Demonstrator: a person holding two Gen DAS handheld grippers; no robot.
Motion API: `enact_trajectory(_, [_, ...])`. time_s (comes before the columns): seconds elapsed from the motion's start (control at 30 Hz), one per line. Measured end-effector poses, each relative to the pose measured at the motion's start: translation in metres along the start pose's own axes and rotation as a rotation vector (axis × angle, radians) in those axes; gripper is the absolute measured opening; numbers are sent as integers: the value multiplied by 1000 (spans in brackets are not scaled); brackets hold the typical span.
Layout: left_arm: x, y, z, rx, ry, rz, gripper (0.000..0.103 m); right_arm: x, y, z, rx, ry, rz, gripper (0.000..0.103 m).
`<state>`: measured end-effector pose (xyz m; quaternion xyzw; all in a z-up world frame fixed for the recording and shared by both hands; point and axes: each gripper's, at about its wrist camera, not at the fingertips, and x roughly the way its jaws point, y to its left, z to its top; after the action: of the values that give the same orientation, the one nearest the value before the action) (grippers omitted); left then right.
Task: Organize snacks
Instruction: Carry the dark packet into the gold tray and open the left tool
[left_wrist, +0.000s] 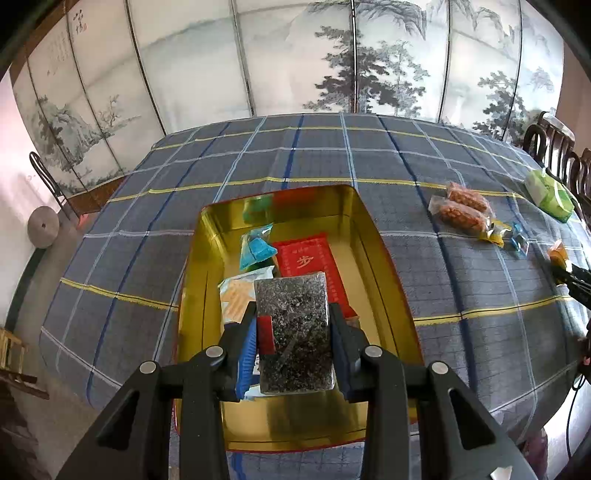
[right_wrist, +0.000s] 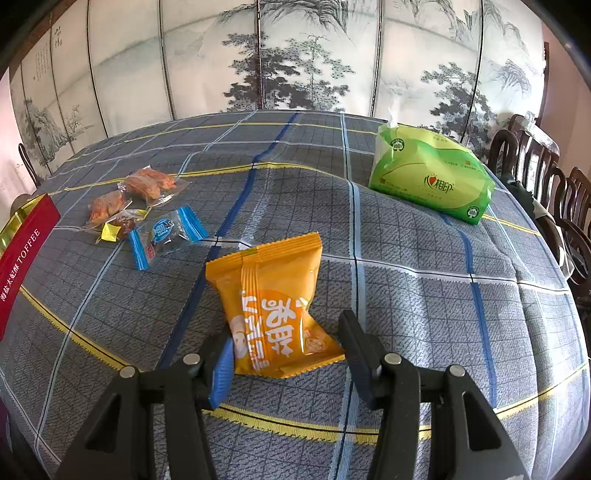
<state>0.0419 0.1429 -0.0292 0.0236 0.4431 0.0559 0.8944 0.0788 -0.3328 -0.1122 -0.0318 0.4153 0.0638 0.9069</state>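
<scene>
In the left wrist view my left gripper is shut on a dark speckled snack packet, held over the open gold tin. In the tin lie a red packet, a blue packet and a pale packet. In the right wrist view my right gripper is open around an orange snack packet that lies on the cloth; the fingers stand apart from it. The tin's red side shows at the left edge.
Two clear packets of orange snacks, a yellow-wrapped sweet and a blue-edged packet lie on the checked tablecloth. A green tissue pack sits far right. Dark chairs line the right edge. A painted screen stands behind.
</scene>
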Motion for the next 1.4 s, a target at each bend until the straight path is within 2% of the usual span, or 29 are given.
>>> enact_trajectory(0.47, [13, 6, -4, -15, 26, 3, 32, 0, 0, 0, 0, 0, 0, 53])
enact_trajectory(0.7, [6, 9, -2, -16, -7, -9, 31, 0, 0, 0, 0, 0, 0, 53])
enact_trajectory(0.93, [6, 20, 0, -65, 6, -41, 31, 0, 0, 0, 1, 0, 1, 53])
enact_trajectory(1.23, [-7, 27, 0, -82, -46, -25, 31, 0, 0, 0, -1, -1, -1, 53])
enact_trajectory(1.27, [-8, 28, 0, -84, -50, -18, 33, 0, 0, 0, -1, -1, -2, 53])
enact_trajectory(1.4, [-18, 35, 3, -90, -78, 32, 53, -3, 1, -2, 3, -4, -9, 53])
